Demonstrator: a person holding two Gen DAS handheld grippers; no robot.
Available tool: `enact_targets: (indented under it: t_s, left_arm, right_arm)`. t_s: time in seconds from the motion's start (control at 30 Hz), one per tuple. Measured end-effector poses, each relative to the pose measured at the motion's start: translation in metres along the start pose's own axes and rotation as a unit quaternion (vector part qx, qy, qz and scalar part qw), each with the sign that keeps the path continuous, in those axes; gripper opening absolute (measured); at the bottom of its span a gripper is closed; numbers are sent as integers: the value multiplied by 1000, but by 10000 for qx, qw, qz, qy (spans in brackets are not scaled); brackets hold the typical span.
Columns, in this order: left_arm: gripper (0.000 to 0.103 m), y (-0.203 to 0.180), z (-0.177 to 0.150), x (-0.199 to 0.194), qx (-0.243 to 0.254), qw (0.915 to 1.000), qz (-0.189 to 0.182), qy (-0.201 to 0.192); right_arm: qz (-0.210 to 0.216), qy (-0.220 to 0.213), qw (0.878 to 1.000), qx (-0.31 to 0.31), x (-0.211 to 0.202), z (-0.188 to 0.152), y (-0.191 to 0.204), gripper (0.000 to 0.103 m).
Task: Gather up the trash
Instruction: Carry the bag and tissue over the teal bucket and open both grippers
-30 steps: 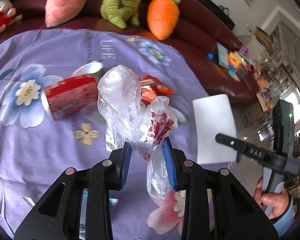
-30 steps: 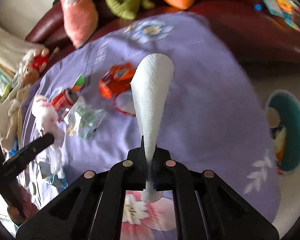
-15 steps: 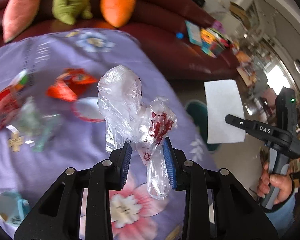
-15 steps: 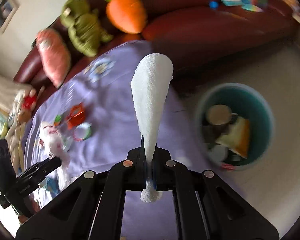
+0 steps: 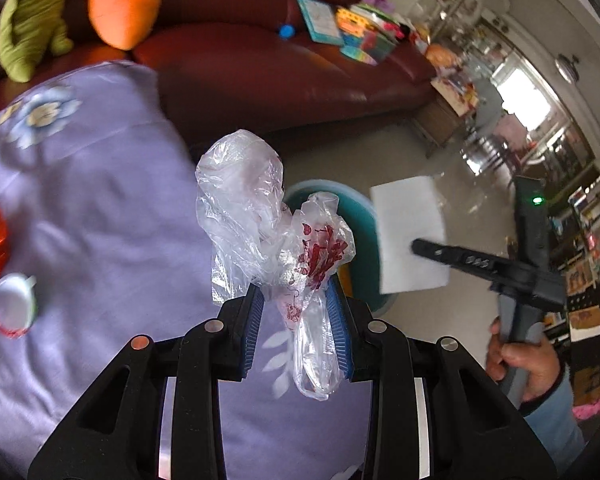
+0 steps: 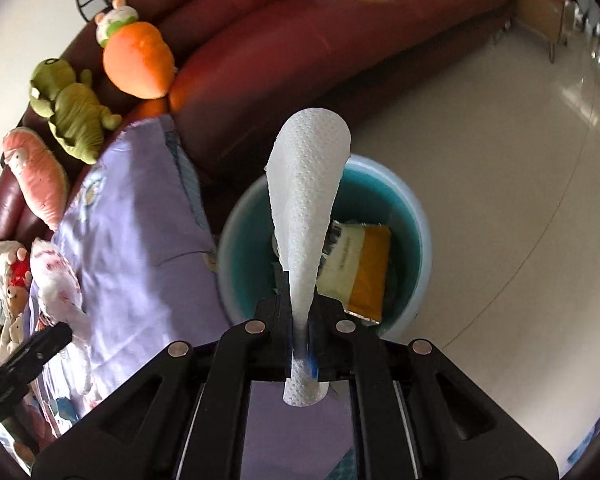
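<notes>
A dark red leather sofa (image 6: 320,60) backs the round teal plastic bin (image 6: 416,236) on the pale floor. Left of the bin, the left gripper (image 5: 296,312) pinches a crumpled clear plastic bag (image 5: 244,204) — jaws part-closed. Above it, the right gripper (image 6: 300,336) clamps a white paper towel (image 6: 306,200) — fully closed.

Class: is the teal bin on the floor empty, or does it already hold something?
Not empty: the teal bin already holds a yellow-and-white packet.
</notes>
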State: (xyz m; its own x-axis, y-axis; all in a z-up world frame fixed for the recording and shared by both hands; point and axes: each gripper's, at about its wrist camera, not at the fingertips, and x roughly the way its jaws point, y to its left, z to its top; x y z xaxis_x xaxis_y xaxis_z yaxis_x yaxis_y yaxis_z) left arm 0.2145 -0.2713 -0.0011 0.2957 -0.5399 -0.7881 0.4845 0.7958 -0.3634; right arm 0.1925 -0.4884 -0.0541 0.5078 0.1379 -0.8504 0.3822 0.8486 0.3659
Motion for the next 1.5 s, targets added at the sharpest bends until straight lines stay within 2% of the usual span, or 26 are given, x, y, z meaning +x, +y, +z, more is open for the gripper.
enact_targets:
  t_s: [0.17,0.2,0.23,0.3,0.47,0.7,1.0,1.03,1.07,1.1,1.13,1.17,1.23,1.5]
  left_arm:
    - [33,-12,9,28,52,9998,33,197]
    - [33,-14,11,35,68,9997,55,236]
    - [32,-16,14,39,73,9996,64,264]
    - [33,-18,18,49,80,9994,71,316]
    - [33,-27,25,69,108,9988,120,454]
    - [33,-45,29,89,224,9978,92,609]
    - [36,-68,29,119,431,9968,-28,670]
    - [43,-70,29,123,450,9966,-24,686]
    - [56,-71,28,125,482,9965,28,680]
    - [64,-72,27,127,507,9965,84,666]
    - [79,-75,27,127,534,9965,161,627]
    - [86,-75,26,126,562,9966,240,550]
    - [90,-75,24,122,567,9968,303,475]
    - [92,-57,16,103,309,9977,302,520]
  right_arm:
    - [-10,241,9997,20,34,5,-14,8]
    - [-10,283,9996,7,40,6,-15,13]
    - [-31,336,9994,-18,47,7,-17,31]
    - [-55,433,9990,-47,58,7,-19,55]
    - [-15,526,9986,-18,69,5,-27,56]
    - [-27,134,9997,182,37,9,-47,74]
    - [-242,-78,9988,409,2,9,-76,77]
    - [-262,-86,9987,424,-1,8,-79,77]
    - [-274,-90,9986,433,-2,8,-80,77]
    - [-293,-102,9985,458,-5,8,-83,78]
    - [-304,-110,9983,475,-6,8,-84,77]
    - [-316,-124,9982,495,-7,9,-84,78]
    - [-337,-135,9981,506,-7,9,-83,77]
    - [-403,-4,9984,385,-6,5,-69,78]
